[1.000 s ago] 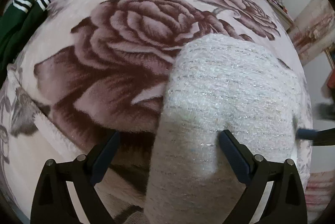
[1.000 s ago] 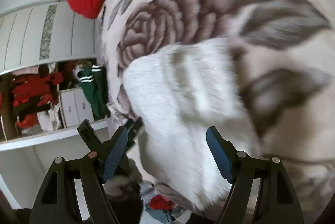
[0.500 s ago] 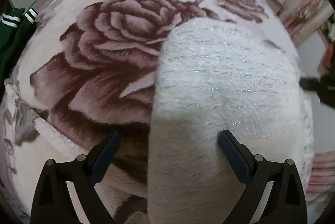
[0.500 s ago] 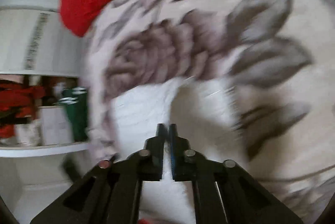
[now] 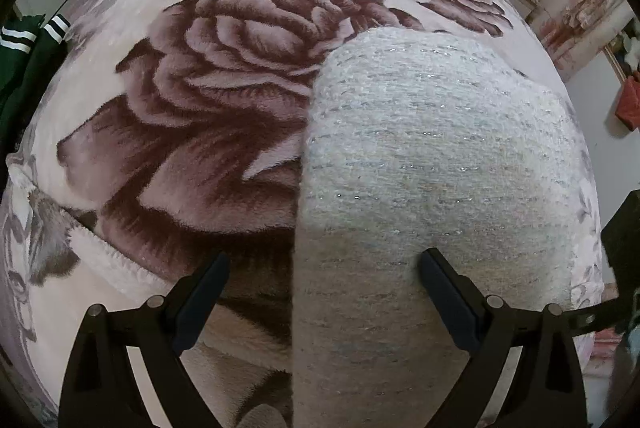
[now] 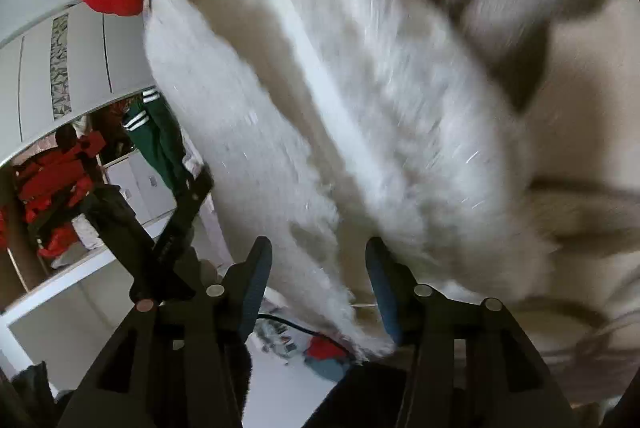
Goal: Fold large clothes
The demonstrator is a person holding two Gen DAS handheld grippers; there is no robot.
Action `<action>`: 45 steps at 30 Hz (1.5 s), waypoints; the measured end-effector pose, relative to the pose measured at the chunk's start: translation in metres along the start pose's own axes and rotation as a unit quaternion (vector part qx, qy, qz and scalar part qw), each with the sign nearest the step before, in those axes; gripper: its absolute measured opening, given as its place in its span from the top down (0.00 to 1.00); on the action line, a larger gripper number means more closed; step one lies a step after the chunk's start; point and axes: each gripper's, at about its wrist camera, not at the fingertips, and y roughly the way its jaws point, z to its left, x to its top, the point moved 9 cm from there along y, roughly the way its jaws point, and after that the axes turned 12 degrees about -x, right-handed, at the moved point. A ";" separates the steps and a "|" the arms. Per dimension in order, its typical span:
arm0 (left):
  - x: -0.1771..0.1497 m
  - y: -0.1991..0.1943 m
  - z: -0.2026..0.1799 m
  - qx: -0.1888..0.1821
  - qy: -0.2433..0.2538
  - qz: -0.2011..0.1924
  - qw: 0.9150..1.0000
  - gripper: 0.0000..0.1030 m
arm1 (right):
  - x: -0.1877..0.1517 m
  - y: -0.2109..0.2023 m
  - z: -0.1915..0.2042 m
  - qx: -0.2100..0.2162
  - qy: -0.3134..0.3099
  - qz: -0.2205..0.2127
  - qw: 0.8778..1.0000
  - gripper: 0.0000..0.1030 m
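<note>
**Fuzzy white sweater folded up on the rose blanket**

The sweater (image 5: 420, 164) is a thick, fluffy off-white knit with thin glittery threads running across in rows, folded into a rounded block on the bed. Under it is a plush blanket (image 5: 208, 100) with big brownish roses. The left gripper (image 5: 324, 278) hangs over it, fingers spread, nothing grabbed. The right gripper (image 6: 319, 260) is opening at the sweater's fuzzy edge, which sits between its jaws, all blurry.
</note>
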 end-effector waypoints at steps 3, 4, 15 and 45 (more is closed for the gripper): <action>0.002 -0.004 0.003 0.012 0.003 0.005 1.000 0.05 | -0.002 0.023 0.012 -0.030 -0.006 -0.032 0.999 0.95; 0.003 -0.007 0.003 0.012 0.003 0.006 1.000 0.05 | -0.003 0.024 0.017 -0.041 -0.002 -0.043 0.998 0.95; 0.002 0.008 -0.036 -0.032 0.038 0.018 0.999 0.02 | -0.019 -0.077 0.006 -0.161 -0.002 -0.157 0.974 0.95; -0.007 -0.012 0.005 -0.064 -0.044 0.008 0.997 0.00 | 0.033 -0.061 0.026 -0.179 -0.088 -0.168 0.965 0.13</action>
